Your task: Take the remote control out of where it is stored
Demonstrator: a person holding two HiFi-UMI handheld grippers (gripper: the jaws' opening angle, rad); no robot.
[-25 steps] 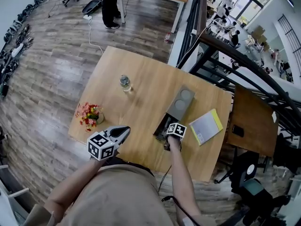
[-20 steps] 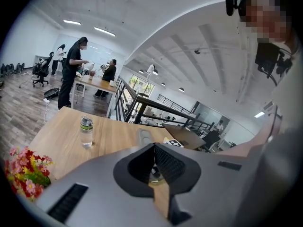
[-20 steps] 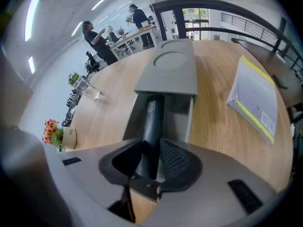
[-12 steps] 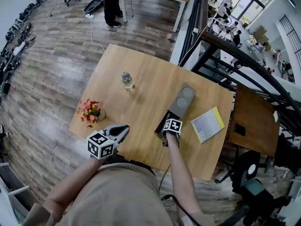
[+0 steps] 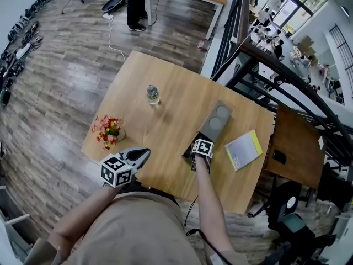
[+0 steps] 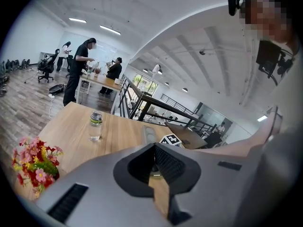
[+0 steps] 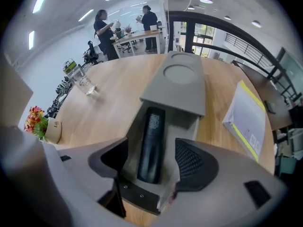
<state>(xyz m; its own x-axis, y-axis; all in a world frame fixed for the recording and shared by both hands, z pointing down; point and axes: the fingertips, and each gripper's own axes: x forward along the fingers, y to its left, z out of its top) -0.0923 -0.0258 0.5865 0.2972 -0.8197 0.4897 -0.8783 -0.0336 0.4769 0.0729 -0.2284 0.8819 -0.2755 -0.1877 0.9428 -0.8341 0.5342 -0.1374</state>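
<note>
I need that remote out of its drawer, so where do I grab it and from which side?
Grip the black remote across its long sides, near its near end, from above: it lies flat, lengthwise in the pulled-out drawer, whose walls likely block a sideways approach.

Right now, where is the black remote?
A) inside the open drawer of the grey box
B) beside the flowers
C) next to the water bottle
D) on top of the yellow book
A: the remote lies flat in the pulled-out drawer of the grey box.
</note>
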